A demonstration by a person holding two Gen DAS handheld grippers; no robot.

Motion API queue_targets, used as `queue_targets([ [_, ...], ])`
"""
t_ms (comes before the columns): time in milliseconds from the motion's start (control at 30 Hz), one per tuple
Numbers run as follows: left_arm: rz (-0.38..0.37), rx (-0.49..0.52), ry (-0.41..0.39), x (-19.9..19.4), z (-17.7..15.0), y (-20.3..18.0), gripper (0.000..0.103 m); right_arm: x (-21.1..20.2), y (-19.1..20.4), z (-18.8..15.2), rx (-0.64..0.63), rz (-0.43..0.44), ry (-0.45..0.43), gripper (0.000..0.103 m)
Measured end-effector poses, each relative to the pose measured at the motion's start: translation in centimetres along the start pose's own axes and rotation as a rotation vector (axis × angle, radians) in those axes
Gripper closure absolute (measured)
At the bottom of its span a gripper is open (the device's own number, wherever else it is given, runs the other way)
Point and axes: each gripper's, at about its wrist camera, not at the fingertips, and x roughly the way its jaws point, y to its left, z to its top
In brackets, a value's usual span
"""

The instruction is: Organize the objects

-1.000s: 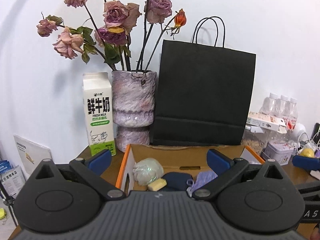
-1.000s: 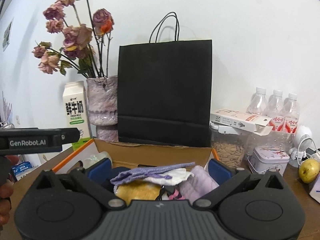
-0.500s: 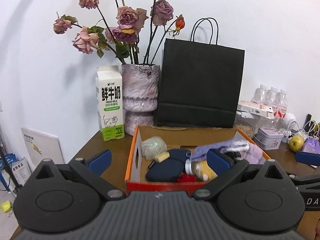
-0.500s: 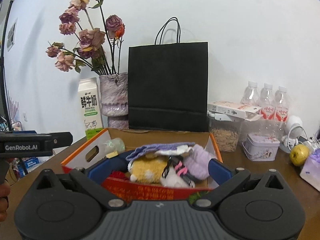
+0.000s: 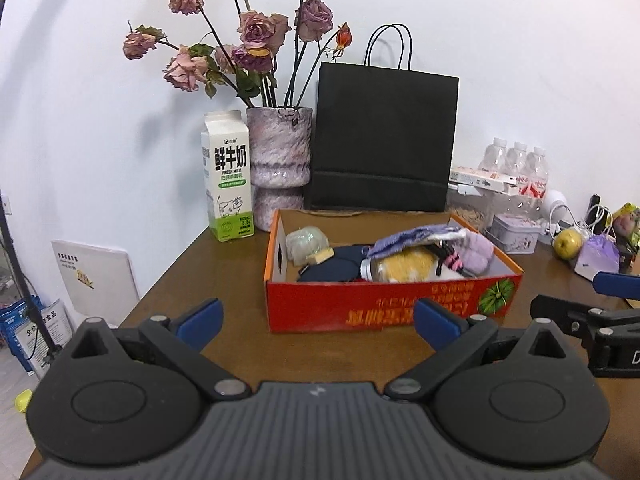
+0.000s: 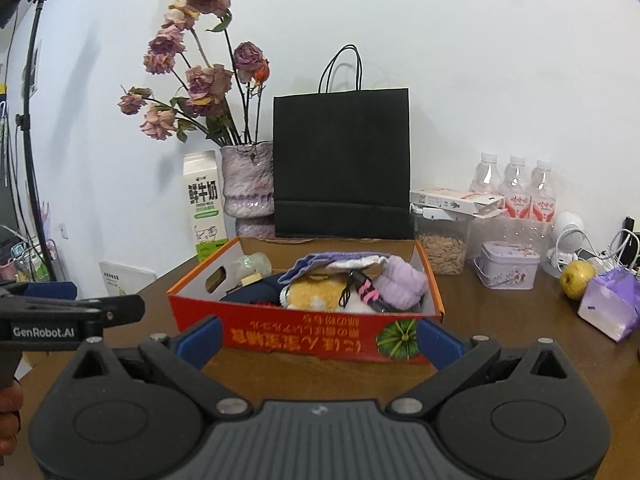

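Both claws hang spread and empty in front of a full red box at mid-frame.

At lower left of the left wrist view the left claw (image 5: 318, 316) is wide open, holding nothing; the right claw (image 6: 318, 336) is likewise agape and empty. Left of centre a milk carton (image 5: 228, 176) and a vase (image 5: 279, 164) of dried roses stand upright, with a black paper bag (image 5: 382, 140) beside them. Centre frame, on the brown table (image 5: 192, 280), the red box (image 5: 388, 304) holds soft goods: a purple cloth (image 5: 416, 236), a yellow plush (image 5: 404, 266), dark fabric. These look light and limp, best pinched at a raised fold. At far right an apple (image 5: 567, 243) looks firm and smooth, likely to roll.
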Motion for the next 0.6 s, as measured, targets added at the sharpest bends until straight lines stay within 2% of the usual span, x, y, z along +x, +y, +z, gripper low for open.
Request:
queue_targets([
  [600,0.001,0.001,0.019,-6.9,-3.6,0.8,0.0,-7.0,2.7,-3.3,-0.029,0.022,0.019,0.0],
])
